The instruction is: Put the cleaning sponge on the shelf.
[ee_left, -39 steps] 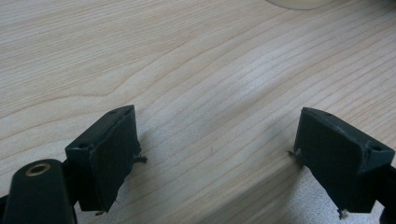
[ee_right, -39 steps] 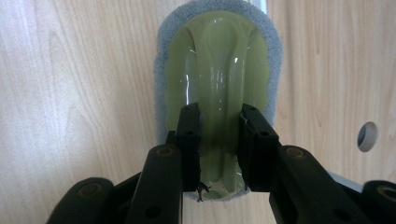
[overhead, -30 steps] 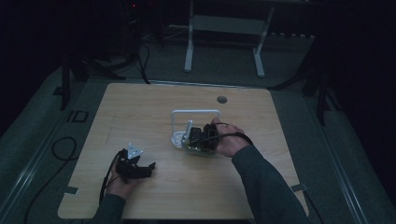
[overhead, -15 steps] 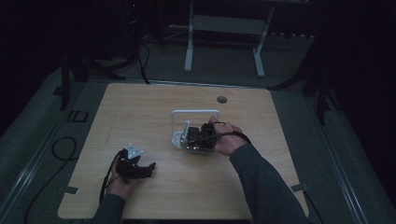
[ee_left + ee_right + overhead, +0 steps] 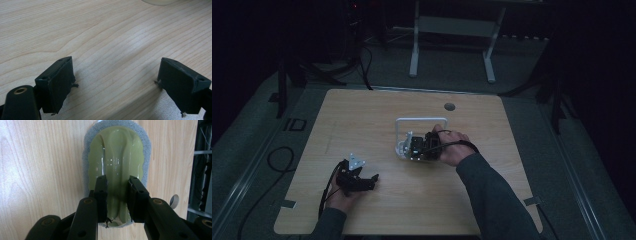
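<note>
The right gripper pressed its jaws on the raised handle of the green scrubber, which lay on the table near its centre. The left gripper, at about 8 o'clock from it, held its jaws wide apart over bare wood.

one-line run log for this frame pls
right gripper: shut on sponge handle | left gripper: open, nothing between jaws, resting on table | white rack: behind sponge

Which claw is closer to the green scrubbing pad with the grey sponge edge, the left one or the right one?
Right. The right claw is closed on the raised handle of the scrubbing pad. The left claw rests open near the table's front-left part, well apart from it.
</note>
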